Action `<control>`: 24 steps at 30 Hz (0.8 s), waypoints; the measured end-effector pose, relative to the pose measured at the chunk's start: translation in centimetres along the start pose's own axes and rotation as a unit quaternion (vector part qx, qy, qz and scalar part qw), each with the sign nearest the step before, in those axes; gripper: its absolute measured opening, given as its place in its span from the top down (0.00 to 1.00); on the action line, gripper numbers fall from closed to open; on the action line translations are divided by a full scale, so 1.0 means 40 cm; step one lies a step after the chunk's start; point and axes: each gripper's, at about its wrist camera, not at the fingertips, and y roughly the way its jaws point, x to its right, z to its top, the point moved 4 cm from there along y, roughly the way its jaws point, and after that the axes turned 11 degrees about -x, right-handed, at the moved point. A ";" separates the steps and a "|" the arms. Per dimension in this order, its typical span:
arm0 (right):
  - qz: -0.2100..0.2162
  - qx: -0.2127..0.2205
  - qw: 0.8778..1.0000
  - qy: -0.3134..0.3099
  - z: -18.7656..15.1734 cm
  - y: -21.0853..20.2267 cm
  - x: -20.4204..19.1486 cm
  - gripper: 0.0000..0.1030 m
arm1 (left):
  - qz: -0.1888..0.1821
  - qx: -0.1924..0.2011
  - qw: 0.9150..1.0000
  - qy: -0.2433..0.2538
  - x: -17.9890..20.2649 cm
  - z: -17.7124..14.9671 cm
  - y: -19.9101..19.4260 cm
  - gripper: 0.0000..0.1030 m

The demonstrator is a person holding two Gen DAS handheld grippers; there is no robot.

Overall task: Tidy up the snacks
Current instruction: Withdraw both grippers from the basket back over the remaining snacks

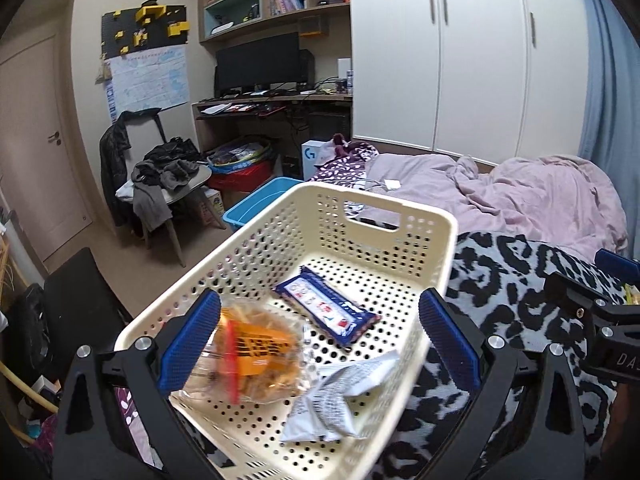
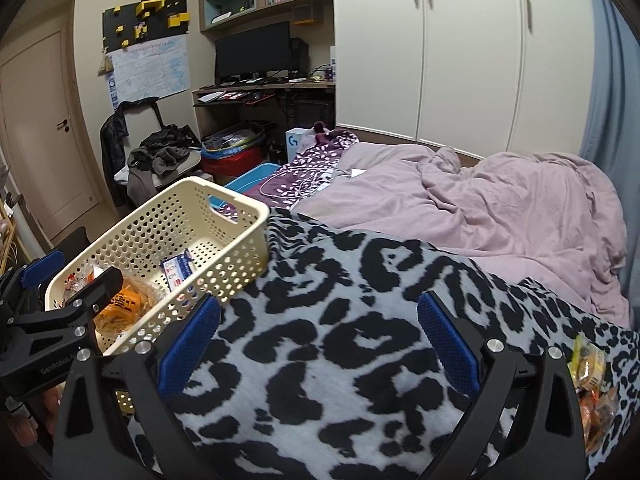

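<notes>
basket [image 1: 436, 240] on blanket [image 2: 320, 340] at bed's left edge, 3 snack packs [image 1: 328, 308] in basket, more snacks [image 2: 588, 360] on blanket at right

The cream basket [image 1: 384, 216] stands open-topped; its perforated walls fence all sides. Inside, the orange snack bag [image 1: 256, 354] blocks seven o'clock, the blue bar [image 1: 326, 306] the centre, the white packet [image 1: 340, 396] five o'clock. Twelve o'clock floor lies bare. The leopard blanket [image 2: 340, 340] beside it is clear between the right tongs [image 2: 318, 350].

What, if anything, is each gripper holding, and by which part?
Nothing is held. The left gripper hangs open over the cream perforated plastic basket; the clear orange snack bag lies beside one finger, ungripped. The right gripper is open above the leopard-print blanket.
</notes>
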 end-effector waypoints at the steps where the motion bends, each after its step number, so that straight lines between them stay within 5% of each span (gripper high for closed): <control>1: -0.002 0.002 1.000 0.002 -0.003 -0.006 0.007 0.05 | -0.001 0.000 1.000 0.002 0.009 0.003 -0.002 0.02; 24: -0.028 0.015 0.997 0.069 -0.082 -0.085 0.193 0.05 | -0.019 -0.019 0.996 0.086 0.230 -0.026 -0.022 0.02</control>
